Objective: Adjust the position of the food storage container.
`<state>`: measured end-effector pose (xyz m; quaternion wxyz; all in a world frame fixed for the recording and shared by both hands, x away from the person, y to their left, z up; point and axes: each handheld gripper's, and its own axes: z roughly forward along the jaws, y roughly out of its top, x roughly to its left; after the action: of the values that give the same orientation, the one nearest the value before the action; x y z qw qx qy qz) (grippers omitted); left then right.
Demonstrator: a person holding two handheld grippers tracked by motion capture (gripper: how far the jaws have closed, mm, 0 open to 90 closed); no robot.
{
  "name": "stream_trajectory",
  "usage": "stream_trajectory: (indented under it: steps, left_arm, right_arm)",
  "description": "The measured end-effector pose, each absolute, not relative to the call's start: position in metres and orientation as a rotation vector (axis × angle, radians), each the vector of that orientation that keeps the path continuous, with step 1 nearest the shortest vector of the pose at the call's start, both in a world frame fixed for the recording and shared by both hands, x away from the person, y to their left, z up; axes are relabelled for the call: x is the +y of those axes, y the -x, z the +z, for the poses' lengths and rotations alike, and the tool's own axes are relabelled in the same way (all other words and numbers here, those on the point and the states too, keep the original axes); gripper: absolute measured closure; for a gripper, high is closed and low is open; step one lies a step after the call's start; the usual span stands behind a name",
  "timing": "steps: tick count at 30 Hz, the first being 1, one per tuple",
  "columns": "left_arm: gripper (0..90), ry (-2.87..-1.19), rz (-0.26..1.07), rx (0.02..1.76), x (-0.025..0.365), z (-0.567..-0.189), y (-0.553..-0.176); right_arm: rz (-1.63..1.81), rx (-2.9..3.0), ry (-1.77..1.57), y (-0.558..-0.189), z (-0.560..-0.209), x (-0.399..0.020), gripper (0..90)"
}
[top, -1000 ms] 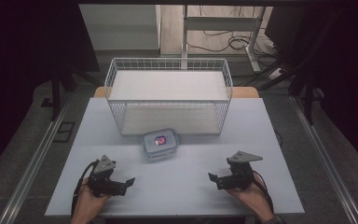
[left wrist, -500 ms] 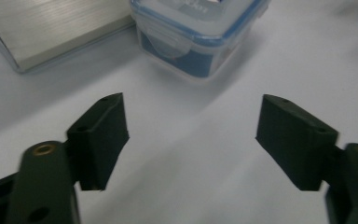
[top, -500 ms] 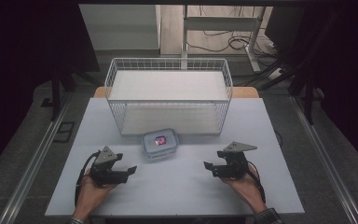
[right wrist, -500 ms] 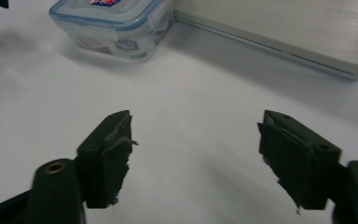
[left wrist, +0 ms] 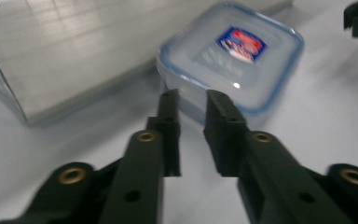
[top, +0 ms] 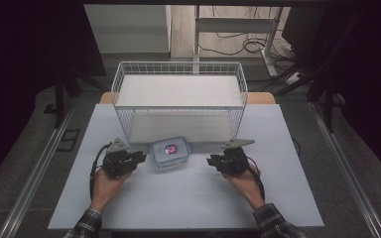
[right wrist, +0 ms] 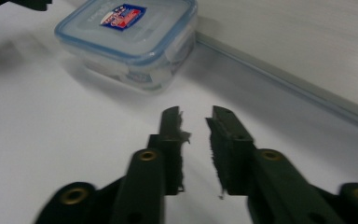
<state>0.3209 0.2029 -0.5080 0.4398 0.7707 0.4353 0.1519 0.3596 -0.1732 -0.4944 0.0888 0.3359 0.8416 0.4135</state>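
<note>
A clear plastic food container [top: 170,152] with a blue-rimmed snap lid and a red and blue label is seen near the middle of the white tabletop [top: 188,198], just in front of a white wire basket [top: 178,99] that stands at twelve o'clock from it. The left tool [top: 138,157] is held at nine o'clock from the container, its jaws parted by a narrow gap and empty; in the left gripper view the tips [left wrist: 192,100] are seen right at the container's near corner, though contact cannot be told. The right tool [top: 211,161] is held at three o'clock, apart from the container [right wrist: 128,39], its jaws likewise narrowly parted with nothing between them. Plaid sleeves [top: 87,225] are seen at the bottom edge.
</note>
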Motion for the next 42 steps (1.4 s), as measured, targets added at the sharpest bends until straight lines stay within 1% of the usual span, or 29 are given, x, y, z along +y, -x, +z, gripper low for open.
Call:
stream_trajectory:
  steps: [2,3,4,5,8,11,16,22,28,30,34,40,42]
  left_arm:
    - [86.1,-1.916,0.397,1.093,0.2,-0.51,-0.328]
    - [88.0,-1.914,0.397,1.101,0.199,-0.511,-0.332]
    - [89.5,-1.914,0.397,1.101,0.199,-0.511,-0.332]
    - [89.8,-1.913,0.404,1.123,0.197,-0.515,-0.339]
    - [89.8,-1.916,0.416,1.158,0.194,-0.52,-0.347]
    - [89.8,-1.898,0.4,1.188,0.192,-0.524,-0.354]
    - [89.9,-1.898,0.391,1.197,0.185,-0.528,-0.36]
    - [89.9,-1.883,0.365,1.198,0.182,-0.53,-0.365]
    - [90.0,-1.881,0.338,1.195,0.176,-0.53,-0.37]
    - [89.9,-1.877,0.298,1.18,0.172,-0.531,-0.373]
    - [89.9,-1.947,0.326,1.152,0.162,-0.531,-0.381]
    - [89.9,-1.949,0.292,1.136,0.155,-0.53,-0.39]
    - [90.0,-1.973,0.297,1.123,0.153,-0.529,-0.388]
  right_arm:
    - [1.22,2.516,-0.986,-0.366,-0.495,-0.165,86.9]
    - [1.226,2.518,-0.979,-0.369,-0.496,-0.162,89.0]
    - [1.226,2.518,-0.979,-0.369,-0.496,-0.162,89.0]
    - [1.217,2.524,-0.972,-0.375,-0.496,-0.153,89.4]
    - [1.222,2.517,-0.986,-0.385,-0.497,-0.143,89.4]
    - [1.234,2.51,-1.003,-0.395,-0.5,-0.132,89.3]
    - [1.174,2.502,-1.013,-0.41,-0.507,-0.119,89.2]
    - [1.192,2.527,-1.039,-0.416,-0.513,-0.119,89.1]
    - [1.196,2.558,-1.066,-0.401,-0.512,-0.127,89.3]
    - [1.204,2.575,-1.059,-0.398,-0.51,-0.132,89.2]
    - [1.144,2.522,-1.055,-0.409,-0.508,-0.134,89.2]
    - [1.134,2.495,-1.081,-0.434,-0.513,-0.132,89.1]
    - [1.144,2.504,-1.091,-0.434,-0.515,-0.132,89.2]
